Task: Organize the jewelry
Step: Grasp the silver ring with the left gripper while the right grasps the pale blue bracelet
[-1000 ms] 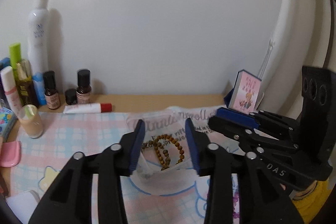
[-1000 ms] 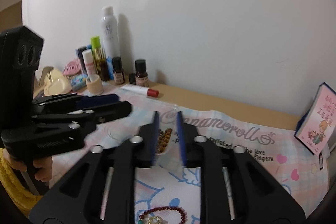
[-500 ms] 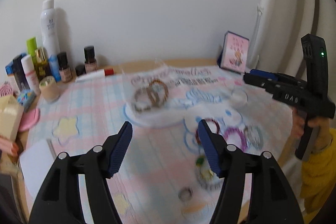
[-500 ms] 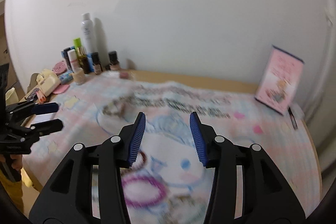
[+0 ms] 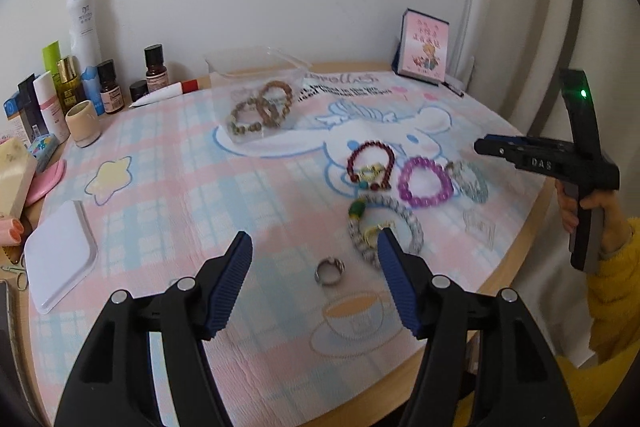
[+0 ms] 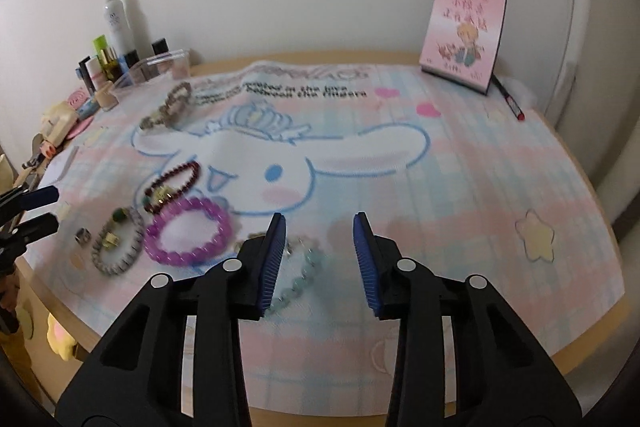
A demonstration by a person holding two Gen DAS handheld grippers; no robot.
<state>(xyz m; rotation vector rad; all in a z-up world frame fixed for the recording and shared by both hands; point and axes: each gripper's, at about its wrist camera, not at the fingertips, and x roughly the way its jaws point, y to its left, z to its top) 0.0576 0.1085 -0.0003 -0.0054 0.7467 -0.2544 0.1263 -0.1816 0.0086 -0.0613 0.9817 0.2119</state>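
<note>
Between pickups: left gripper point(image 5: 314, 247) and right gripper point(image 6: 319, 227) wide, empty (box point(image 5: 260, 99) far); next, probably purple bracelet point(image 6: 188, 237).

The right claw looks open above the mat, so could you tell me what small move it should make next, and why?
Probably lower the right claw onto the pale green bracelet just below its left finger. Both claws are open and empty, the clear box already holds brown bead bracelets, and several bracelets lie loose on the mat.
</note>
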